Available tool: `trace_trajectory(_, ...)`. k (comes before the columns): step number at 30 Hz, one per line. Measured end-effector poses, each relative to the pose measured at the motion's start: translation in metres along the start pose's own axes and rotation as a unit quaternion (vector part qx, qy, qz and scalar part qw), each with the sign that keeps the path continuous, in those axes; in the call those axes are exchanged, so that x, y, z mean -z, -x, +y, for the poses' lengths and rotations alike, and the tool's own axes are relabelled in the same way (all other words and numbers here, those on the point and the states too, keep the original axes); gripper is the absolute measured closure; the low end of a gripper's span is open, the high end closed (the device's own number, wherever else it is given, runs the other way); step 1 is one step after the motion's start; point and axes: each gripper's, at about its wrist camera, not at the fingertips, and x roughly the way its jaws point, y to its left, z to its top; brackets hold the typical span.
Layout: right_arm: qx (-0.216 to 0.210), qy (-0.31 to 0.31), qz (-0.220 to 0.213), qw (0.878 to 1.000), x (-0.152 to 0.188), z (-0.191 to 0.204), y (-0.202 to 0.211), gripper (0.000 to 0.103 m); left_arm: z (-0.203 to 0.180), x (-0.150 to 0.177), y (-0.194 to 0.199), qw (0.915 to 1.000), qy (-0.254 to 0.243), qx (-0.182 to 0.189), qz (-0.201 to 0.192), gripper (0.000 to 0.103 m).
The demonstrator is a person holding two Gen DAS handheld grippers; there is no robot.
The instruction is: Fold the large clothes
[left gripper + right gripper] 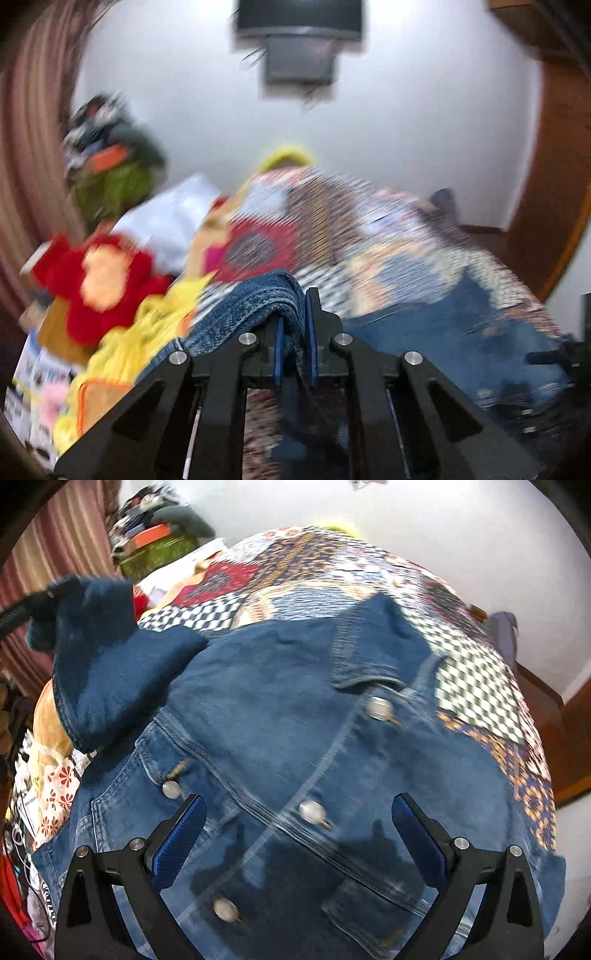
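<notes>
On the bed, over a patchwork bedspread (295,561), lies one denim jacket (295,738), front side up, collar toward the far wall. Four metal buttons show on it in the right wrist view — one by the collar, two across the chest, one low near the camera. One sleeve (99,664) is lifted off the bed at the upper left of that view, its end rising toward a dark shape at the frame edge that is probably the other tool, though blur leaves this uncertain. The left gripper (295,332) has its two blue pads pressed together on a fold of that denim, the cloth bunched up over the fingertips and trailing down between the black arms. The right gripper (297,834) hangs above the jacket's lower front, pointing steeply down, its two fingers spread wide with nothing between them and no cloth touched; their shadows fall on the denim below. The left wrist view is heavily smeared: the bedspread's pattern dissolves into streaks, and the jacket's body (461,343) is only a blue patch at the right. Left of the bed, a red plush toy (99,280) and yellow fabric (140,332) sit in a heap, cut off at the edge. A curtain (62,546) hangs at the left, and a dark screen (299,18) sits high on the white wall, its top cropped.
</notes>
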Motion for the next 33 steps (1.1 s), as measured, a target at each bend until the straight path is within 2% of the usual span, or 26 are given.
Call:
trace_trajectory(3, 0.003, -0.023, -0.008, 1.0, 0.009, -0.023, 0.016, 0.003, -0.044, -0.012, 0.011, 0.998, -0.022, 0.058, -0.006, 0.093)
trace_trajectory(6, 0.012, -0.041, -0.016, 0.999, 0.017, -0.043, 0.032, 0.003, -0.085, -0.012, 0.007, 0.9922, -0.035, 0.118, 0.018, 0.093)
trace_trajectory(10, 0.024, -0.056, -0.025, 0.998, 0.031, -0.065, 0.051, 0.003, -0.13, 0.01, -0.011, 0.9817, -0.049, 0.17, 0.07, 0.093)
trace_trajectory(13, 0.037, -0.058, -0.028, 0.997, 0.042, -0.078, 0.061, 0.003, -0.16, 0.039, -0.035, 0.9655, -0.05, 0.218, 0.134, 0.093)
trace_trajectory(18, 0.041, -0.067, -0.025, 0.997, 0.063, -0.094, 0.066, 0.003, -0.196, 0.096, -0.061, 0.9451, -0.092, 0.226, 0.217, 0.093)
trace_trajectory(21, 0.038, -0.068, -0.018, 0.997, 0.074, -0.095, 0.063, 0.003, -0.212, 0.116, -0.063, 0.9358, -0.129, 0.224, 0.24, 0.093)
trace_trajectory(26, 0.03, -0.074, -0.005, 0.997, 0.081, -0.093, 0.053, 0.003, -0.216, 0.128, -0.06, 0.9284, -0.166, 0.212, 0.256, 0.093)
trace_trajectory(29, 0.032, -0.064, -0.005, 0.997, 0.078, -0.087, 0.054, 0.003, -0.212, 0.124, -0.062, 0.9267, -0.156, 0.216, 0.266, 0.09)
trace_trajectory(32, 0.032, -0.055, -0.016, 0.998, 0.072, -0.081, 0.063, 0.003, -0.2, 0.113, -0.058, 0.9275, -0.132, 0.225, 0.268, 0.083)
trace_trajectory(33, 0.031, -0.053, -0.021, 0.998, 0.07, -0.078, 0.067, 0.003, -0.196, 0.11, -0.054, 0.9266, -0.128, 0.228, 0.27, 0.078)
